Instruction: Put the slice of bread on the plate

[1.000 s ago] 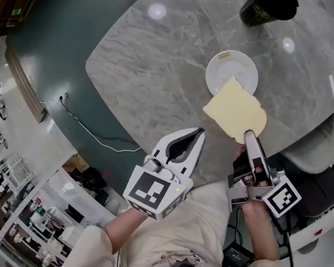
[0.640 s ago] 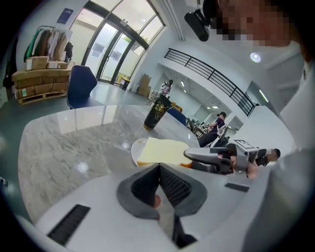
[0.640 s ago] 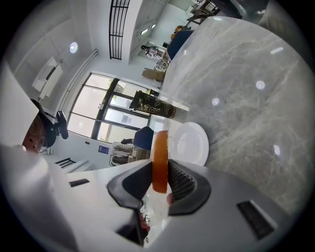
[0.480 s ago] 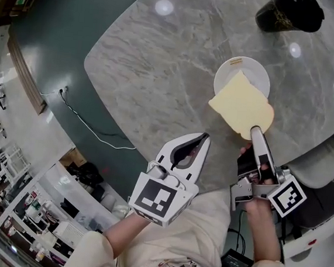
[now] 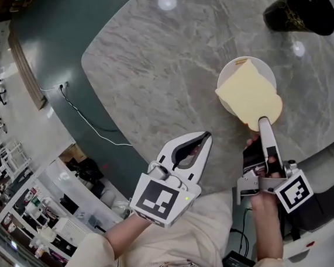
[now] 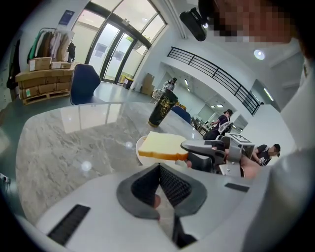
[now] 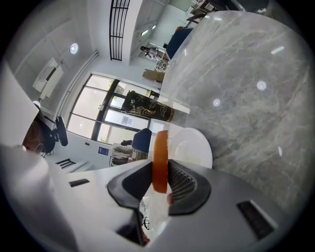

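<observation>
The right tool grips the slice of bread above the plate. The left tool, at the plate's seven o'clock, is clenched empty.

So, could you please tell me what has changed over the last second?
The right hand-held gripper carried the slice of bread further from the person, so it now hangs over most of the plate rather than just its near edge. Its grip on the slice has not changed. The left hand-held gripper stayed shut and empty near the table edge, and the dark cup stayed put.
</observation>
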### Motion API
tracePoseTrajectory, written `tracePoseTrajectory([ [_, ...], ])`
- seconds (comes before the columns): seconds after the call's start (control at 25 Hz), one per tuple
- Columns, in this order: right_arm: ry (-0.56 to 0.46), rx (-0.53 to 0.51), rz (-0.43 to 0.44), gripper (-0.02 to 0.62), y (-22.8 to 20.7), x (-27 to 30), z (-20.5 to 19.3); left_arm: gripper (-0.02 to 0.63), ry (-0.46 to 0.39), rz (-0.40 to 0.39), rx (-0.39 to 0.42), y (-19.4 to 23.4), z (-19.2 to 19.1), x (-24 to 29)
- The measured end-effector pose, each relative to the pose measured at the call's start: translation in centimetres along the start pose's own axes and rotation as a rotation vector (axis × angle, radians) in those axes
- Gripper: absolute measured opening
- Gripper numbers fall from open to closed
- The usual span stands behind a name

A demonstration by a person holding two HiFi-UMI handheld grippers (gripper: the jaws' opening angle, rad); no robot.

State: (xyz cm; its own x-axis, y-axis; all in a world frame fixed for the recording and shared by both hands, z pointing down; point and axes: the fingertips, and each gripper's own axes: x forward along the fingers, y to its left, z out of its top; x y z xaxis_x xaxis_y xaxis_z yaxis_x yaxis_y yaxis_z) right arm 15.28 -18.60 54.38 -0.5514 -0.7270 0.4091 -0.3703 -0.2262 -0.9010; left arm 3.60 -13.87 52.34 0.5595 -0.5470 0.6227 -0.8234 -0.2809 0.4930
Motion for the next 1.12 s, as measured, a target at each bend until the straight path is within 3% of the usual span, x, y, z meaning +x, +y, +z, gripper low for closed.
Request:
tracePoseTrajectory([
  [0.44, 0.008, -0.004, -0.051, 0.095, -1.0, 0.9, 0.6, 0.011, 0.000, -0.011, 0.000, -0.2, 0.5, 1.3],
  [0.76, 0.044, -0.135, -0.131, 0.098, -1.6, 1.0, 0.4, 0.011, 0.000, -0.002, -0.005, 0.1, 0.6, 1.4],
  [0.8, 0.049, -0.147, -0.138, 0.105, -1.7, 1.1, 0.4, 0.011, 0.005, -0.002, -0.007, 0.1, 0.5, 1.5],
  [0.96, 0.100, -0.234, -0.188, 0.243, -2.4, 1.5, -0.3, 0.011, 0.017, -0.003, -0.020, 0.4, 0.1, 1.6],
  [1.12, 0.126, -0.397, -0.280, 0.280, -3.1, 1.6, -0.4, 0.011, 0.029, -0.002, -0.023, 0.5, -0.3, 1.7],
])
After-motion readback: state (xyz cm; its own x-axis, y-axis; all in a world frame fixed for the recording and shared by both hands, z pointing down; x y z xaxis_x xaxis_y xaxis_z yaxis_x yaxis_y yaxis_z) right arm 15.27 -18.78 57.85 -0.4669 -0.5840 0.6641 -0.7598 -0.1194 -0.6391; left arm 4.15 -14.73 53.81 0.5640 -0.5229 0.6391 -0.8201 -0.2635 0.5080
